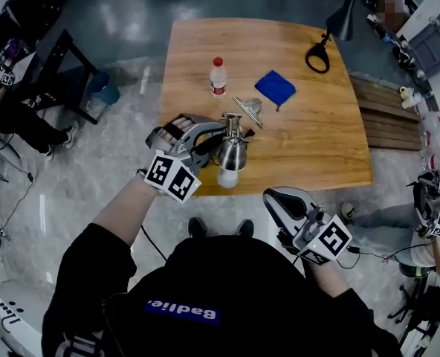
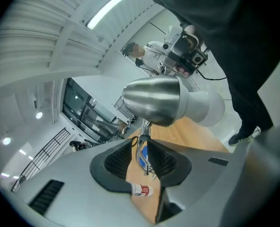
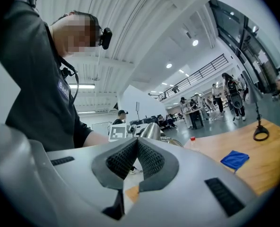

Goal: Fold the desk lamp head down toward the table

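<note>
— On the counter (image 1: 309,147)?
— The lamp head (image 1: 233,153) is being seen at its near edge.
— The claws?
— The left claw (image 2: 142,144) is being held apart around the lamp stem (image 2: 144,130), possibly without contact; the right claw (image 3: 137,139) is being held closed, empty.

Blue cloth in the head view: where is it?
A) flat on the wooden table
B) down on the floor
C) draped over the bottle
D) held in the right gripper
A: the blue cloth lies flat on the wooden table, to the right of the bottle and not touching it.
</note>
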A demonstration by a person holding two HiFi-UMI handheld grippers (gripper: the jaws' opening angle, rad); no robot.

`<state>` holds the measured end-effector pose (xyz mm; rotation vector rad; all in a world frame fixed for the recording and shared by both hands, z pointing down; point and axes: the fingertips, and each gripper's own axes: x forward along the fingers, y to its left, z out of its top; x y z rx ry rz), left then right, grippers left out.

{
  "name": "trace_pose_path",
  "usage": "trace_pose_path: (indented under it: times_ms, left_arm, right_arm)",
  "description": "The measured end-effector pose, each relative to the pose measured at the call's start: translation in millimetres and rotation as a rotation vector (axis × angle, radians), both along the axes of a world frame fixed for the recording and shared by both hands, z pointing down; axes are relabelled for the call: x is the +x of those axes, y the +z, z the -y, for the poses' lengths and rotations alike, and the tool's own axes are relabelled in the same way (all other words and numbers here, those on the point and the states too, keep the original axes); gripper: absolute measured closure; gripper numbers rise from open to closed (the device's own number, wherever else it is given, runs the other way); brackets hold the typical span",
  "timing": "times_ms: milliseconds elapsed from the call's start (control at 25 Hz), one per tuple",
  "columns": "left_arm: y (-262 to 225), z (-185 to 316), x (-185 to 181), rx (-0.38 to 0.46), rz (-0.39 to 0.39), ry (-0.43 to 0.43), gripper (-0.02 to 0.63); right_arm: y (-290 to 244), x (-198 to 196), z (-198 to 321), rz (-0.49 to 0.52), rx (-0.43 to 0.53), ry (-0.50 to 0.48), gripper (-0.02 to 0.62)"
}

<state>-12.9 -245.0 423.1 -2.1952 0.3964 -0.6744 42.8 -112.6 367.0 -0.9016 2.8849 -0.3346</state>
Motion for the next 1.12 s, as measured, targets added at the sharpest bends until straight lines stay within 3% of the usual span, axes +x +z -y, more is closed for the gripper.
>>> trace_pose_path:
  times_ms: [160,400,800,1120]
  left_arm:
    - [7,-1,6,0.033,0.041,0.037,0.515]
    - [4,2,5,0.043,0.02,0.032,0.555]
    - [36,-22,5,-0.004,0.073,0.089,0.532]
    - [55,-27,3,0.021,0.122,0.109,0.512]
  right_arm:
    - [2,2,0,0.0,-0.008,0.009,0.591]
    - [1,5,1,0.009,-0.02,0.012,0.591]
    - [3,-16,-6,0.022,-0.031,-0.067,0.591]
    - [10,-22,-5,0.013,-0.046,-0.085,0.591]
